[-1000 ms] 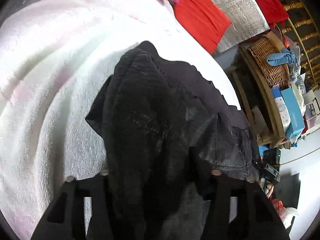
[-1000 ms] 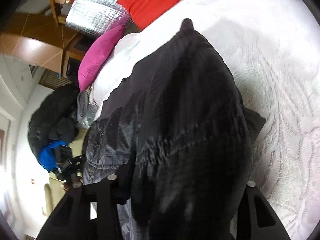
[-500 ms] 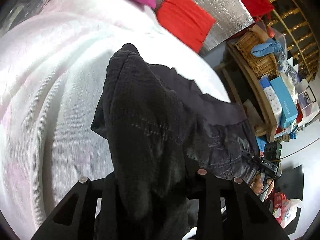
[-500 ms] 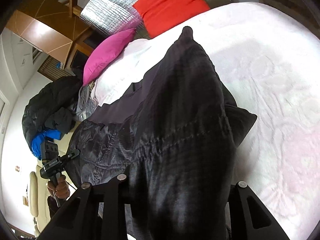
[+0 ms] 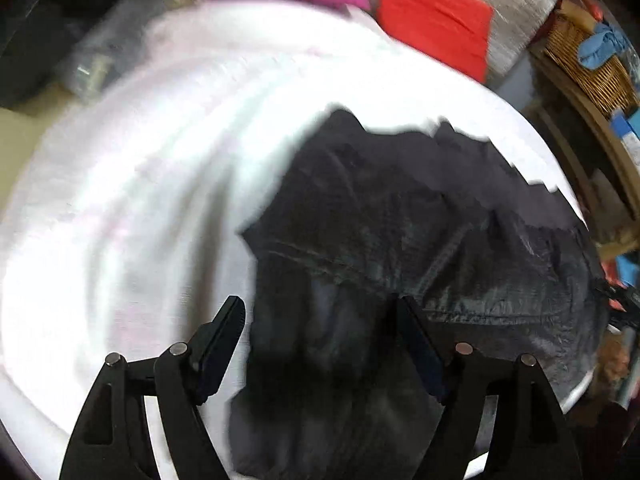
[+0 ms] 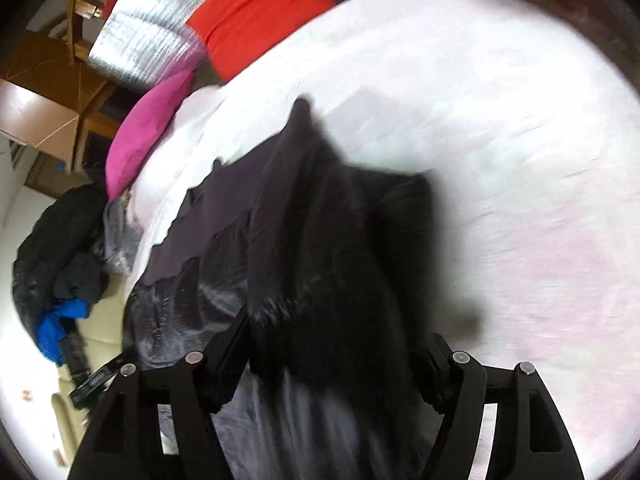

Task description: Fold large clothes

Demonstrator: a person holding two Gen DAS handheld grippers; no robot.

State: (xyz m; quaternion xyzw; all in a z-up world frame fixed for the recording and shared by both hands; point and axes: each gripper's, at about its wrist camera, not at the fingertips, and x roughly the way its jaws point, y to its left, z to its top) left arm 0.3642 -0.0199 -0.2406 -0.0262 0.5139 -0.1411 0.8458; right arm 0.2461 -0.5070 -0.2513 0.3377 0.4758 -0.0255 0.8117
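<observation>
Black garment bunched on white bedspread | both tongs parted

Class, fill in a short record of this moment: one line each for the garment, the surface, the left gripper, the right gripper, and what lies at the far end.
garment: black garment, bunched and partly folded
surface: white bedspread, garment lying on it
left gripper: jaws apart, over the cloth
right gripper: jaws apart, cloth between
far end: red cushion, pink pillow

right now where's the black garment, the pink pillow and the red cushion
black garment point(image 5: 400, 216), left wrist view, on its upper folded layer
pink pillow point(image 6: 148, 128), right wrist view, on its middle
red cushion point(image 6: 256, 12), right wrist view, on its face
</observation>
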